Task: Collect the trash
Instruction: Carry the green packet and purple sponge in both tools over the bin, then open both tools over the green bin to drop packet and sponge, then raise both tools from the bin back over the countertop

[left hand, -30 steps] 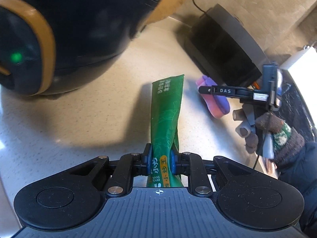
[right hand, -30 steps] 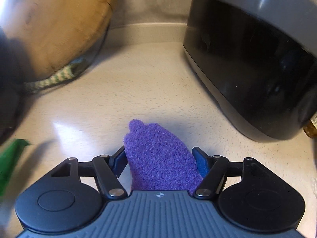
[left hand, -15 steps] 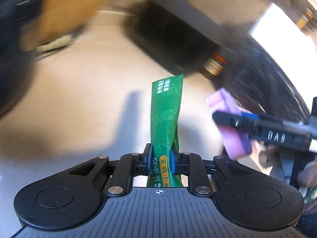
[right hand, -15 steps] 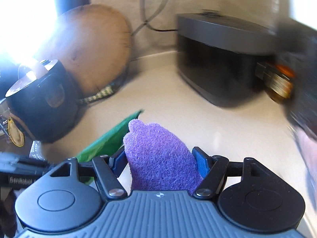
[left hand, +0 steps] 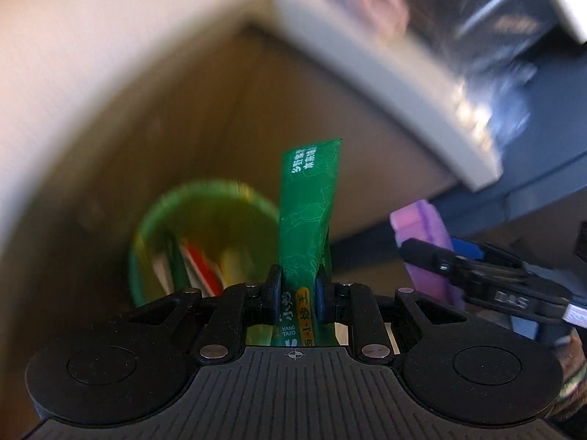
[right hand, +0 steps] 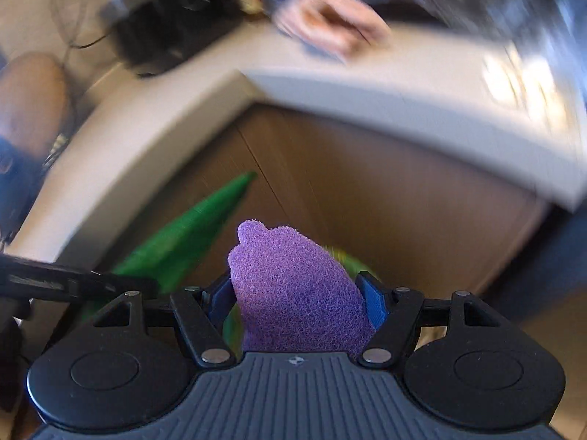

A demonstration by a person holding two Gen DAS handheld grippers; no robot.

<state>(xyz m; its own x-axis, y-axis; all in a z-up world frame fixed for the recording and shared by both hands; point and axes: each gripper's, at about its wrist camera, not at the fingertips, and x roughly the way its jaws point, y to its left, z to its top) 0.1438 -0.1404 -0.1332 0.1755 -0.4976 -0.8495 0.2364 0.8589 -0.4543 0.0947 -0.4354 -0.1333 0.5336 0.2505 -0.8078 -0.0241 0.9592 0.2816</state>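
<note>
My left gripper [left hand: 296,295] is shut on a long green snack wrapper [left hand: 308,205], which stands up between the fingers. Below it, on the floor, is a round green bin [left hand: 190,242] with several wrappers inside. My right gripper [right hand: 299,297] is shut on a purple scouring pad [right hand: 293,293]. That pad [left hand: 422,227] and the right gripper also show at the right of the left wrist view. The green wrapper [right hand: 190,234] shows at the left of the right wrist view, and the bin's rim [right hand: 352,262] peeks from behind the pad.
The pale countertop edge [left hand: 367,84] runs overhead above brown wooden cabinet fronts [right hand: 367,190]. A black appliance [right hand: 172,25] and a pink object [right hand: 330,25] sit on the counter. Both views are blurred by motion.
Both grippers have swung off the countertop and down in front of the cabinet, each still holding its item. The green bin has come into view below them.
</note>
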